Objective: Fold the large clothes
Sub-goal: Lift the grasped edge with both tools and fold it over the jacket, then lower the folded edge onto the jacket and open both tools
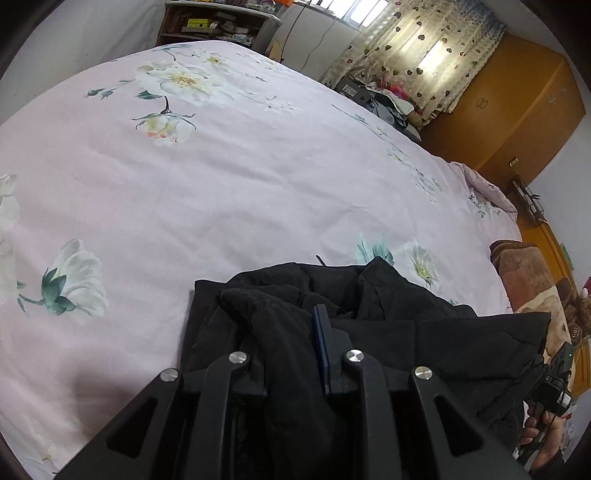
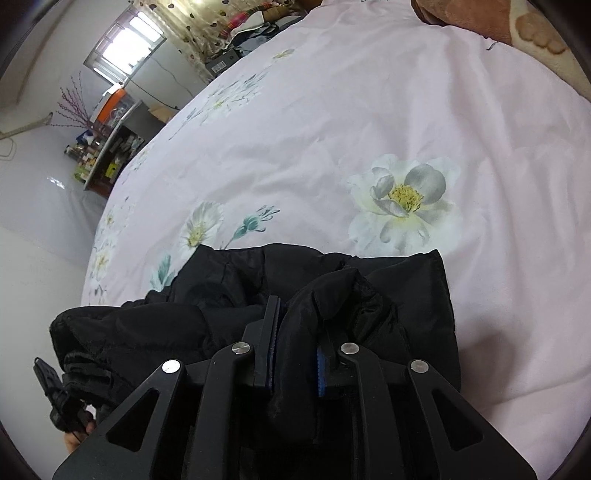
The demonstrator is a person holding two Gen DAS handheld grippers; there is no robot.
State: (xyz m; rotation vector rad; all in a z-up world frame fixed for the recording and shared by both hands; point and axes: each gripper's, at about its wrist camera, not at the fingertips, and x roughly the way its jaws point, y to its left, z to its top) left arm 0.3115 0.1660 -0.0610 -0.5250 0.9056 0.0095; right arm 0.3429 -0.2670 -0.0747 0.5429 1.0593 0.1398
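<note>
A black padded garment [image 1: 424, 332] lies bunched on the near part of a pink floral bed sheet [image 1: 221, 203]. My left gripper [image 1: 288, 325] is shut on a thick fold of it; one blue-padded finger [image 1: 320, 347] shows and cloth hides the other. In the right wrist view the same garment [image 2: 221, 295] spreads across the sheet [image 2: 369, 110], and my right gripper [image 2: 299, 321] pinches another fold between its blue pads [image 2: 274, 343]. The right gripper's body [image 1: 550, 380] and a hand [image 1: 532, 435] show at the lower right of the left wrist view.
A brown plush blanket [image 1: 524, 273] lies at the bed's right end. Past the bed stand a cluttered shelf [image 1: 218, 22], a pile of clothes [image 1: 388, 96], a heart-print curtain [image 1: 417, 55] and an orange wooden wardrobe [image 1: 517, 110]. The sheet stretches wide and flat beyond the garment.
</note>
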